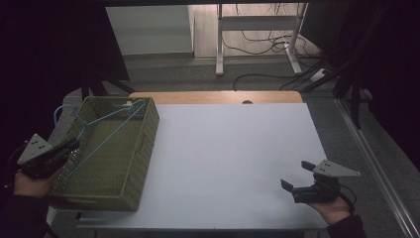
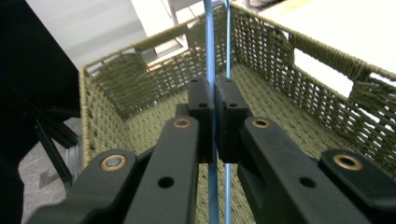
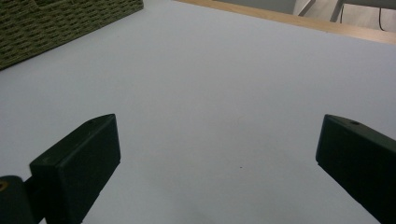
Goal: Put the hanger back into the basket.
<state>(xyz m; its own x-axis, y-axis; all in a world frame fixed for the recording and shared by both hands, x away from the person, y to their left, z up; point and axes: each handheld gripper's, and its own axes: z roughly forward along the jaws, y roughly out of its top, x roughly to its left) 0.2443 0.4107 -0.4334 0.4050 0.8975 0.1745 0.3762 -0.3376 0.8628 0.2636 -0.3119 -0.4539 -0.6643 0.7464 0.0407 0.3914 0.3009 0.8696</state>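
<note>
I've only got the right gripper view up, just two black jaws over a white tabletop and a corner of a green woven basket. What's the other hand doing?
Observer: The left gripper is shut on a thin blue wire clothes hanger, over the olive-green woven basket.
Operator: Is the hanger inside the basket?
Observer: Partly. The high view shows it lying slantwise across the basket, its hook sticking out past the far-left corner.
Operator: And where does my right gripper sit relative to all that?
Observer: The right gripper is open, holding nothing, near the front-right edge of the white tabletop, well apart from the basket.
</note>
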